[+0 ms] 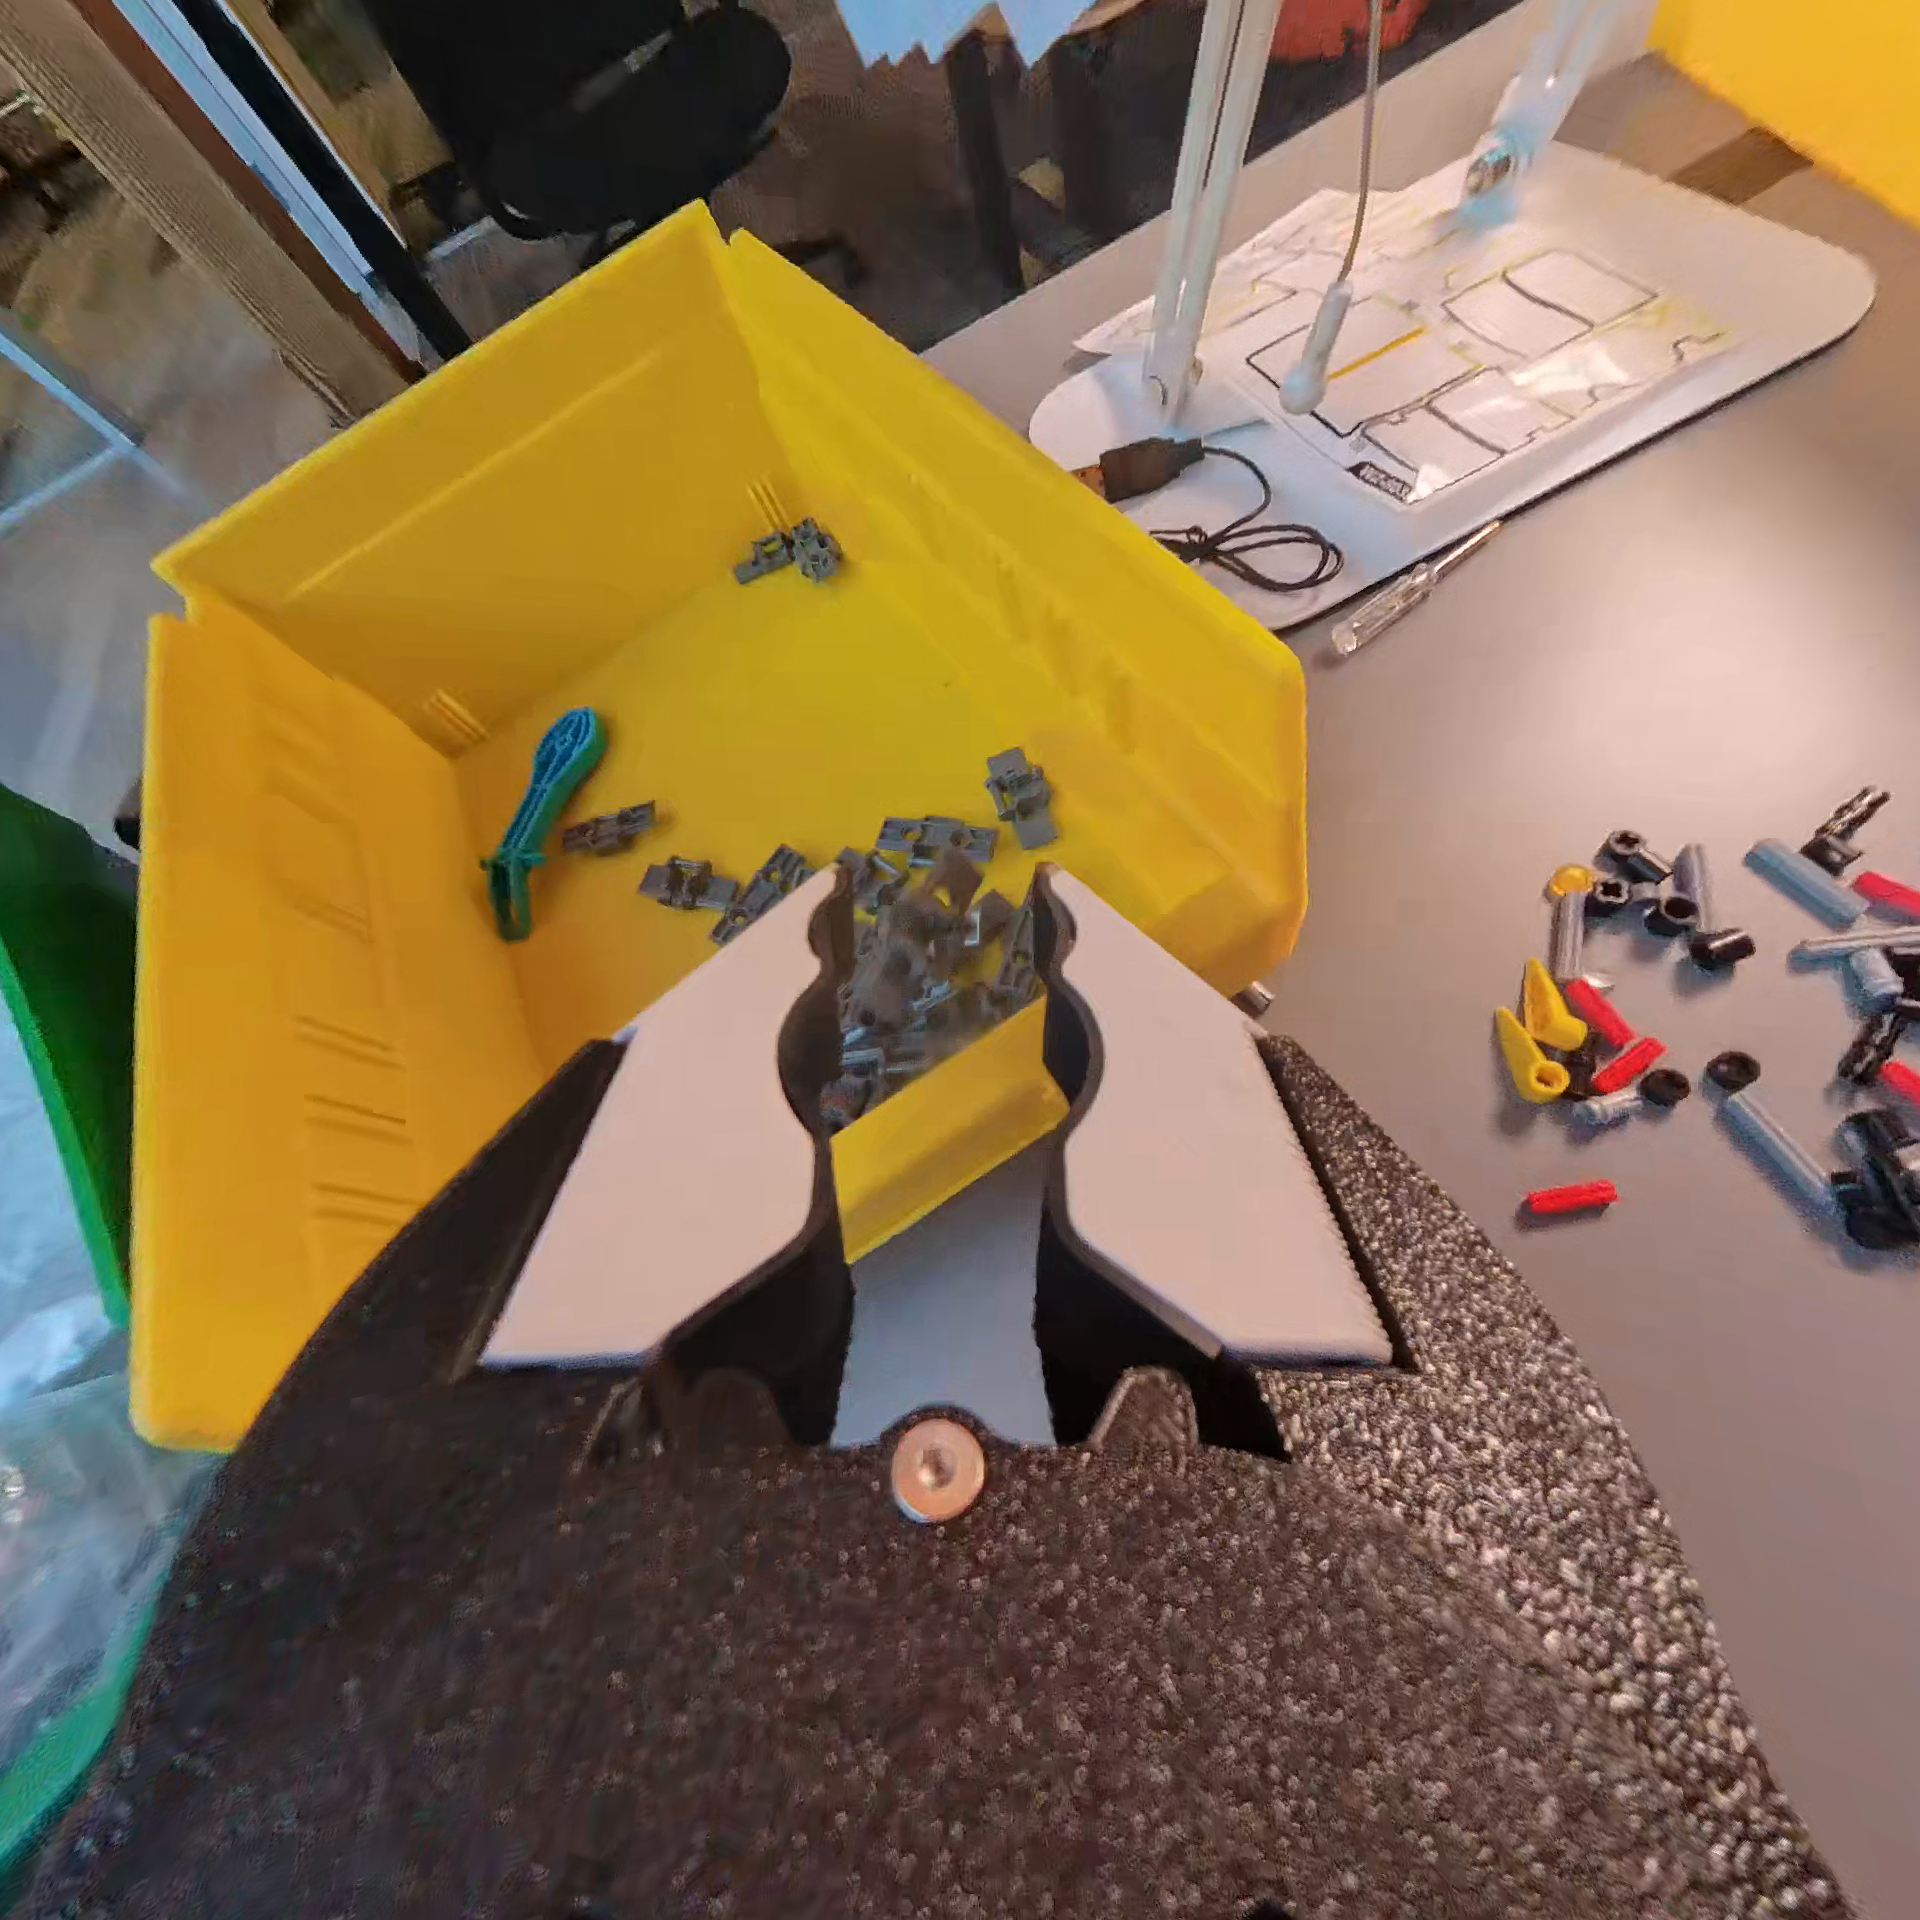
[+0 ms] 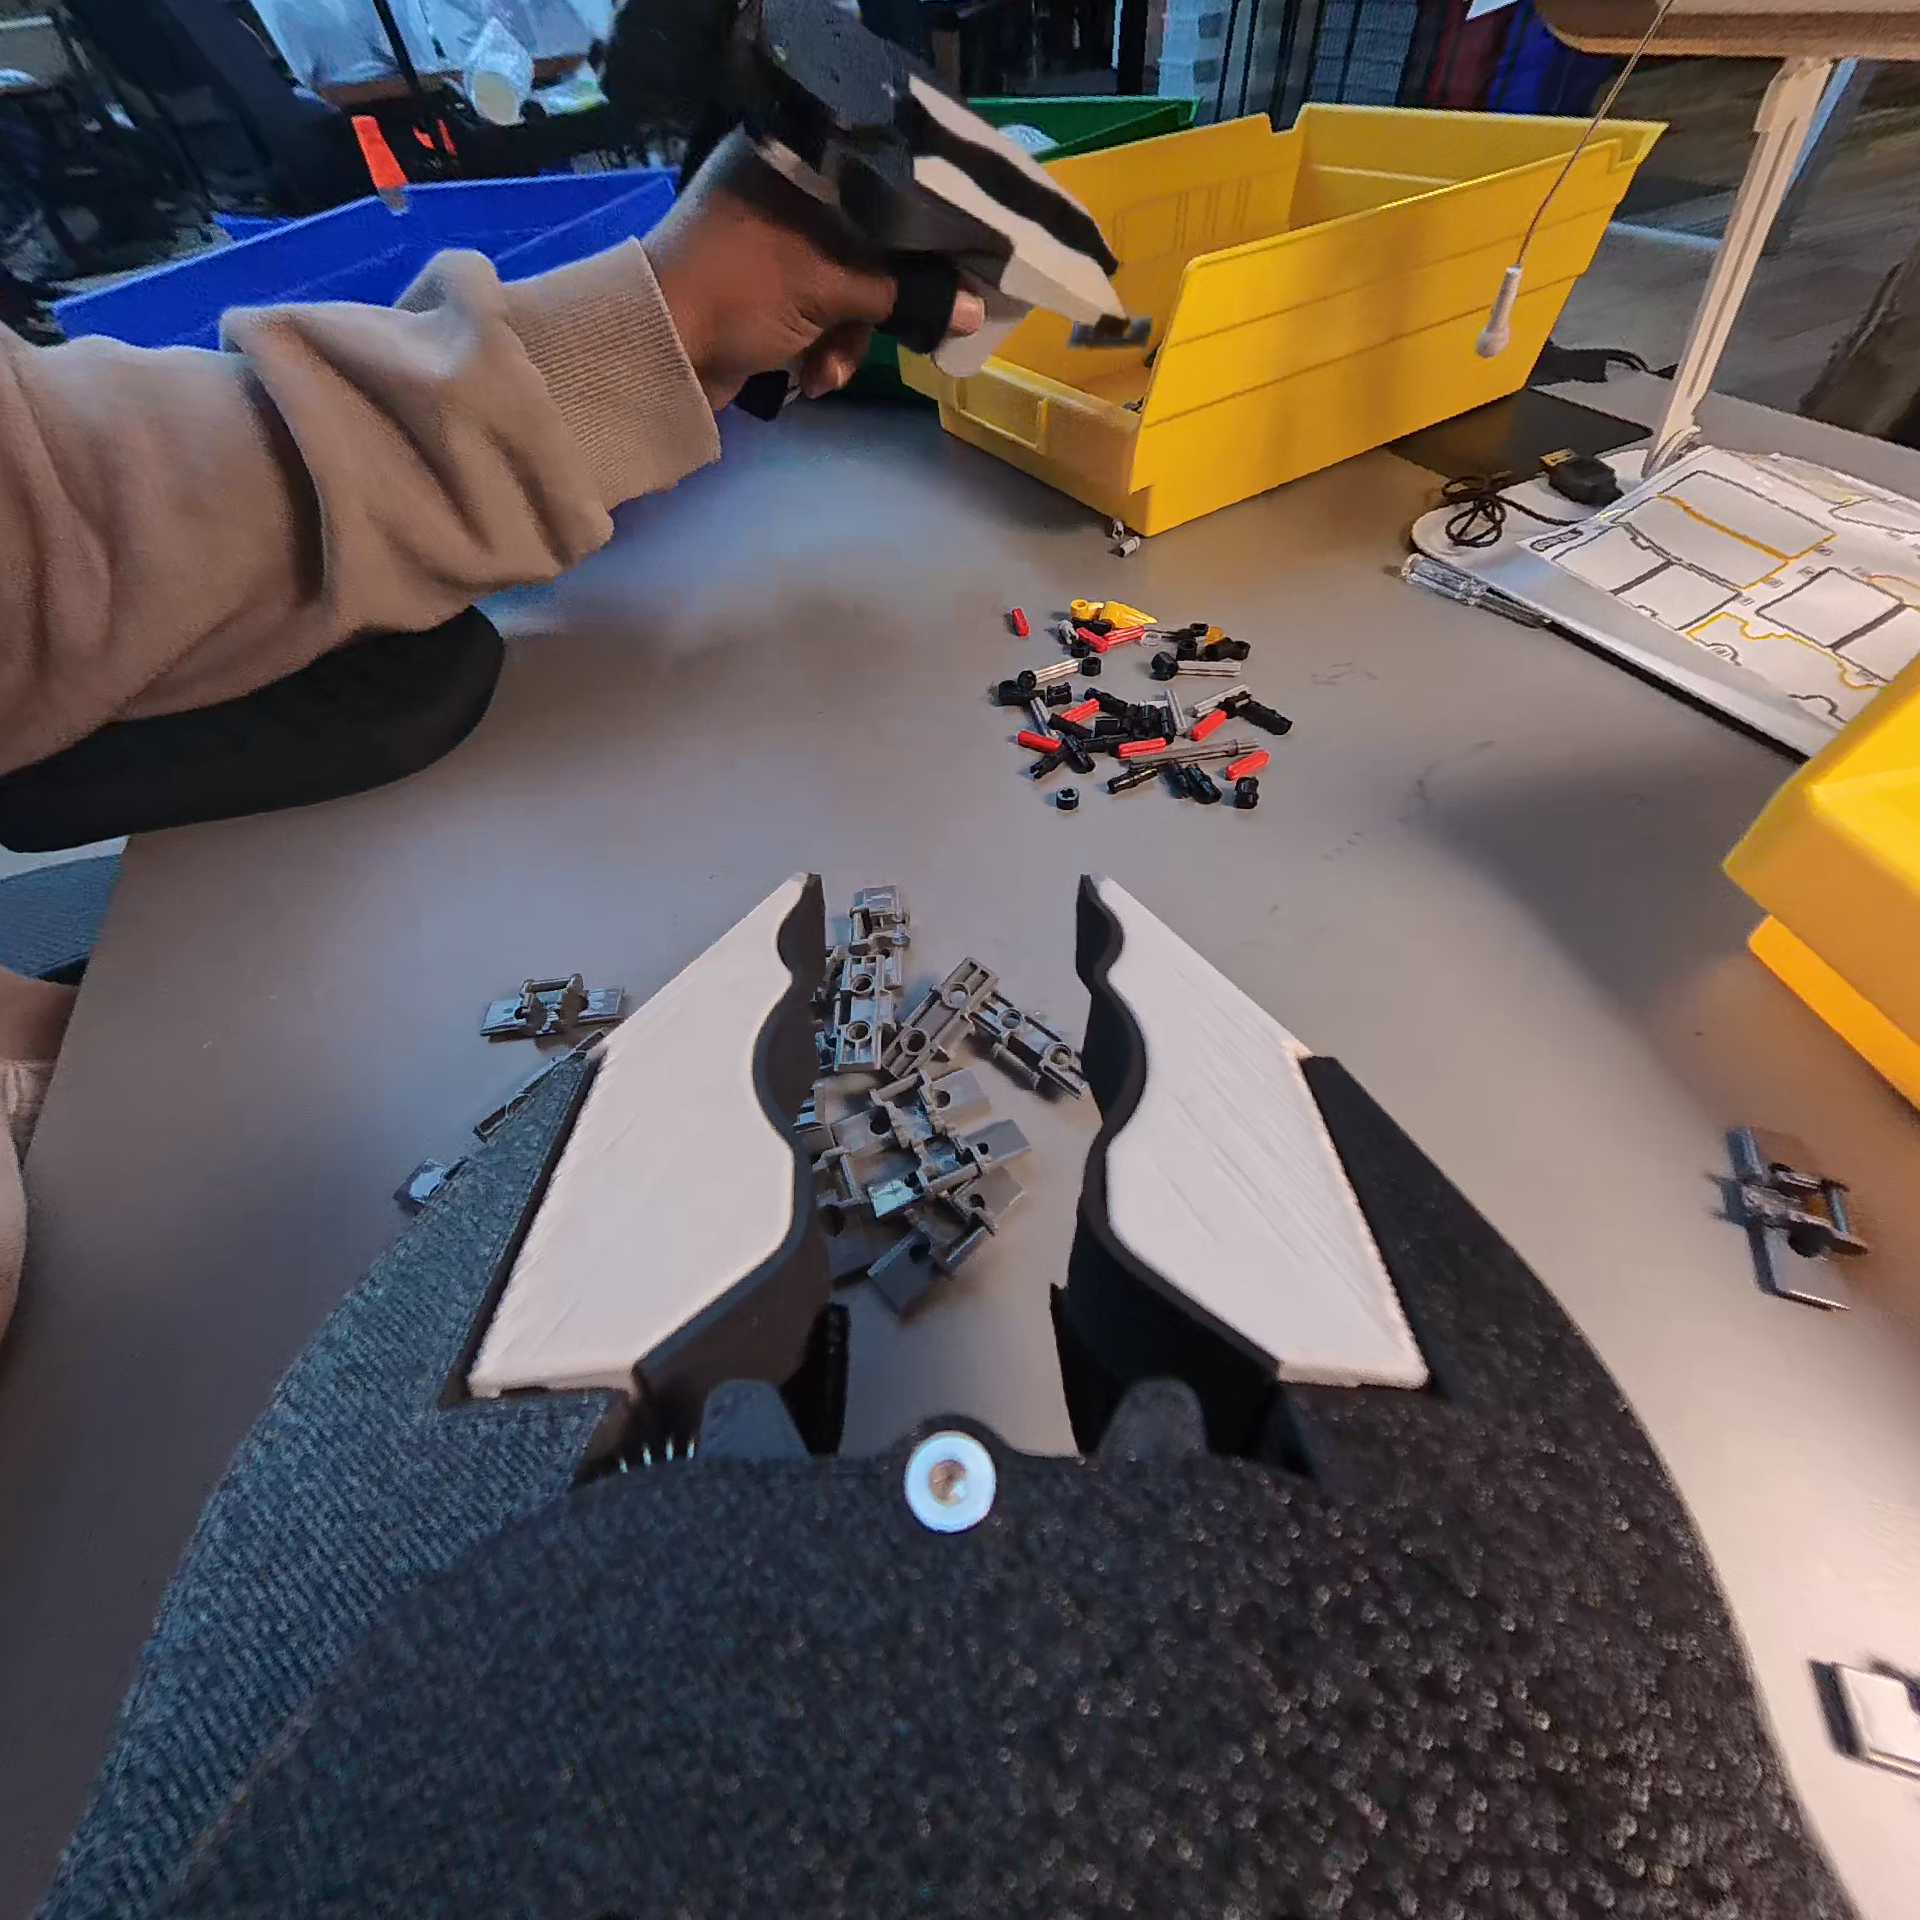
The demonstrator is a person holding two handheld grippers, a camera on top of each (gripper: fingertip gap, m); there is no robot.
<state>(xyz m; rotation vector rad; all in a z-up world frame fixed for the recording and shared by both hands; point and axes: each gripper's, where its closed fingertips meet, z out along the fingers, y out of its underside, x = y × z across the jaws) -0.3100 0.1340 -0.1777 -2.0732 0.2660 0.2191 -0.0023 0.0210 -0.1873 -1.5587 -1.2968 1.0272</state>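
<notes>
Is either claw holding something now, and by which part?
The right claw is open above loose dark grey plastic links, holding nothing. The left claw is open too; one grey link by its tips seems loose, over the yellow plastic bin.

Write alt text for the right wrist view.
The open right gripper hovers over a heap of small grey plastic track links on a grey table. Beyond, the left gripper hangs above a yellow plastic bin.

Bin (image 2: 1351, 343) behind loose parts (image 2: 1132, 707), sheet (image 2: 1714, 561) right
</notes>
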